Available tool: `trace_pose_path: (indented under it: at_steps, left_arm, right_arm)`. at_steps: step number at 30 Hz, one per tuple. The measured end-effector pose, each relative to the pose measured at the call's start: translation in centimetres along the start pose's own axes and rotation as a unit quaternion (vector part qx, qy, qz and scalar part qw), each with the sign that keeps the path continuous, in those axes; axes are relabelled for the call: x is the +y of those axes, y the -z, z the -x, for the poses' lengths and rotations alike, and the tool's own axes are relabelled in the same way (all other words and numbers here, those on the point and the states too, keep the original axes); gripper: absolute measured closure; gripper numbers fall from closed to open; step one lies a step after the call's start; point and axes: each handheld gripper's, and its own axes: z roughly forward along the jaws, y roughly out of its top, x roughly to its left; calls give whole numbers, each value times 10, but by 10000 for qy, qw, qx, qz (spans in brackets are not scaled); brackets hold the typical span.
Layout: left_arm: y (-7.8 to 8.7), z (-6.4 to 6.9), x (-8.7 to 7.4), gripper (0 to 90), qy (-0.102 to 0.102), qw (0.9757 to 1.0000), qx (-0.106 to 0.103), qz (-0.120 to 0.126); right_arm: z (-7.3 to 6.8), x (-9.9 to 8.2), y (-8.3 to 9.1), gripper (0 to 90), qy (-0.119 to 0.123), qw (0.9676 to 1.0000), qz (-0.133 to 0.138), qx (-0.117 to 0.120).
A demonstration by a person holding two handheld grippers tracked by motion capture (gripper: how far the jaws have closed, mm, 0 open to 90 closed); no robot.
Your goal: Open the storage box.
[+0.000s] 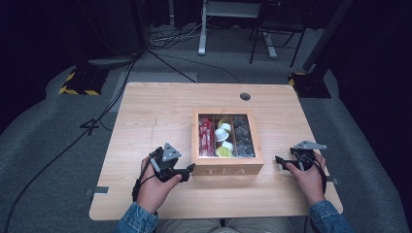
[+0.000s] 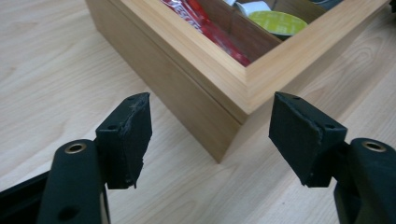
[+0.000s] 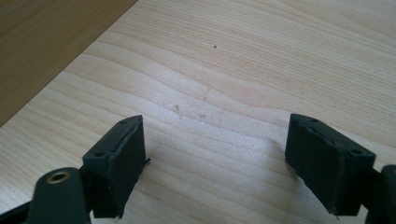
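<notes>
Left claw (image 1: 189,170) sits at the near left corner of the light wooden box marked TEA (image 1: 227,164), its black jaws apart with nothing between them. In the left gripper view that claw (image 2: 210,135) frames the box's near corner (image 2: 233,116), which stands just ahead of the pads (image 2: 133,135) without touching them. Beyond the corner, inside the box, red wrapped packets (image 2: 210,28) lie in the nearest compartment, and a round capsule with a yellow-green lid (image 2: 279,22) shows past the divider. From above, the box lies to the right of the left claw on the pale wooden tabletop (image 1: 145,111). It has three compartments: red packets (image 1: 206,136) at the left, white and yellow-green capsules (image 1: 223,138) in the middle, dark grey capsules (image 1: 243,136) at the right.

Further right, the right claw (image 1: 279,160) rests well apart from the box's right side, pointing toward it. Its jaws also stand wide apart and hold nothing. In the right gripper view this claw (image 3: 215,163) is over bare tabletop (image 3: 243,70), with the box's brown wooden side (image 3: 42,42) off to the upper left.
</notes>
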Motion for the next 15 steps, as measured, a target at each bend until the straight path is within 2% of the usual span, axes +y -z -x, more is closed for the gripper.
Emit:
trace_pose_path:
  at_steps: [1, 3, 8, 9, 10, 11, 15]
  left_arm:
    - [-2, 1, -1, 319, -43, 10000, -22, -13]
    - [-6, 4, -3, 333, 5, 9999, -109, -11]
    - [-13, 7, -10, 386, -90, 9999, -102, 16]
    - [-14, 7, -11, 429, -100, 9999, -65, 39]
    - [-14, 7, -11, 429, -107, 9999, -61, 45]
    - [-15, 8, -12, 487, -130, 9999, -67, 88]
    - [-15, 9, -13, 545, -208, 9997, -117, 83]
  right_arm:
    - [0, 0, 0, 203, 1, 10000, 0, 0]
    - [0, 0, 0, 204, -1, 10000, 1, 2]
    - [0, 0, 0, 205, 7, 10000, 0, 11]
    - [0, 0, 0, 205, 9, 10000, 0, 11]
    - [0, 0, 0, 205, 9, 10000, 0, 11]
    - [0, 0, 0, 205, 11, 10000, -2, 13]
    - [0, 0, 0, 205, 18, 10000, 0, 18]
